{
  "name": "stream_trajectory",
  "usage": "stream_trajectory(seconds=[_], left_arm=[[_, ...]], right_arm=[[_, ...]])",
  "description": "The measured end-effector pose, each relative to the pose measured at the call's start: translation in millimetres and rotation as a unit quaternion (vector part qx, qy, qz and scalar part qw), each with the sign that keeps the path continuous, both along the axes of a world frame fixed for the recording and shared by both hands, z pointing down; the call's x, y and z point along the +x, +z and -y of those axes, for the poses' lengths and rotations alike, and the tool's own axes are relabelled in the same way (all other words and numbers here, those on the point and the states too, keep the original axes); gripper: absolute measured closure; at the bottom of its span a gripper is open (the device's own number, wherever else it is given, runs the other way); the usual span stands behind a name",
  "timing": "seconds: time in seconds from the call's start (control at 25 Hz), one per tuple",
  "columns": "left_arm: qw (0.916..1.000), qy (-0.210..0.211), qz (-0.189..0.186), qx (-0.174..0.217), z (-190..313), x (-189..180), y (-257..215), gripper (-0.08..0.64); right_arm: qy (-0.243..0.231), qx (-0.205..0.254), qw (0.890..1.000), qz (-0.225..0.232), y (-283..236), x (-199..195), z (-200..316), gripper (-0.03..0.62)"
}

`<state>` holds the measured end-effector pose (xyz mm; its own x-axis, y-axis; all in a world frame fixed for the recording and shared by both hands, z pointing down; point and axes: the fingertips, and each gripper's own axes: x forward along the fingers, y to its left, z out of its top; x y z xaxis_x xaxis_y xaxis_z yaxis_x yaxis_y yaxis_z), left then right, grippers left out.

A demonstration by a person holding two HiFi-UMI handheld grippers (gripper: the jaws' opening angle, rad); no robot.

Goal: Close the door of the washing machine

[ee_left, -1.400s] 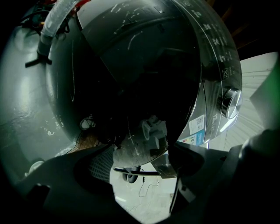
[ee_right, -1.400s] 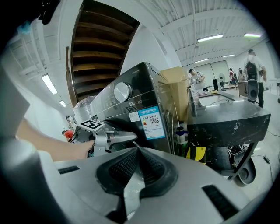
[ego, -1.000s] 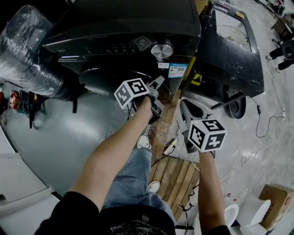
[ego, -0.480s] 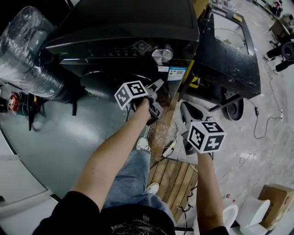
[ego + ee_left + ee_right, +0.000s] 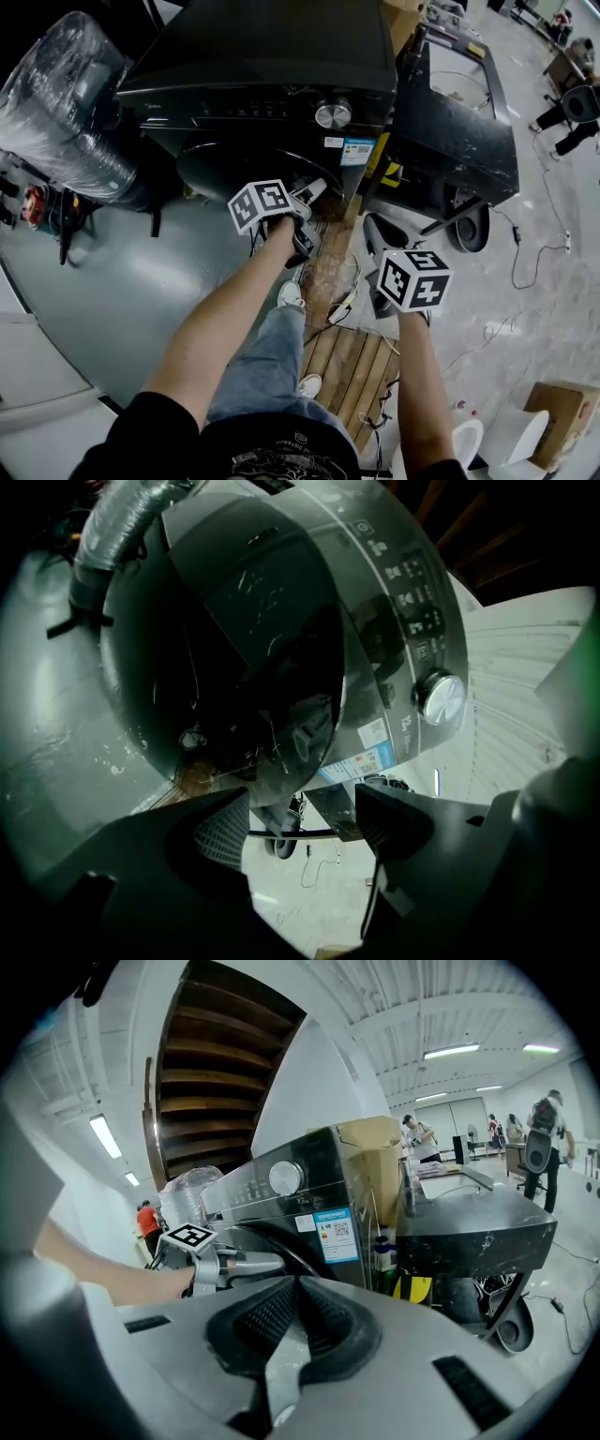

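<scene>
Door [image 5: 230,167] status: round dark panel on the front of the black washing machine [image 5: 262,56], lying close against the cabinet. Whether the latch has caught I cannot tell. In the right gripper view its rim seems to stand slightly proud.

Left gripper [image 5: 313,192]: at the door's right edge, below the silver knob [image 5: 334,114] and near the blue label [image 5: 357,150]. Its jaws are wide apart and closing, with nothing between them; only the door's lower edge and the floor show through the gap. Right gripper [image 5: 371,228]: jaws together, empty, held low and apart from the machine, above the wooden pallet [image 5: 352,356].

Risks, my judgement only:
- Door left unlatched. If the push stops short of the catch, the door may swing back out, and the task would look done when it is not.
- Slip. The door face is glossy and curved, so a jaw tip pressed near the edge could skate off towards the label or up into the knob and turn it.
- Pinch. Jaws that close this near the rim could catch the door's edge and drag it open.
- Footing. Loose cables [image 5: 345,300] lie on the pallet beside the person's shoe [image 5: 292,295], and a step forward to push could snag them.
</scene>
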<state>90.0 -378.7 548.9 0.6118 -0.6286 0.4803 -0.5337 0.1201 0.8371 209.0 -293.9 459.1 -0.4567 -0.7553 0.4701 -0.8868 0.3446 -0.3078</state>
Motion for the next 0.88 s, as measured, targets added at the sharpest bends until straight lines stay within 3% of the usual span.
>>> stream_trajectory(seconds=[0.44,0.64,0.8,0.88], left_arm=[[0.9928,0.059,0.067,0.081,-54.1,-6.4,-73.3,0.290],[0.9821,0.091,0.113,0.120,-79.8,-16.8,-102.8,0.318],[0.9778,0.091,0.128,0.139,-97.5,-29.7,-127.0,0.332],[0.9707,0.102,0.149,0.159,-108.2,-33.5,-141.3,0.341]], right_arm=[[0.002,0.024,1.000,-0.002,-49.0,-12.8,-47.0,0.569],[0.002,0.034,0.999,0.000,-65.8,-20.3,-68.8,0.571],[0.000,0.043,0.999,0.003,-81.9,-28.8,-85.5,0.571],[0.000,0.047,0.999,0.004,-90.9,-30.3,-94.6,0.571]])
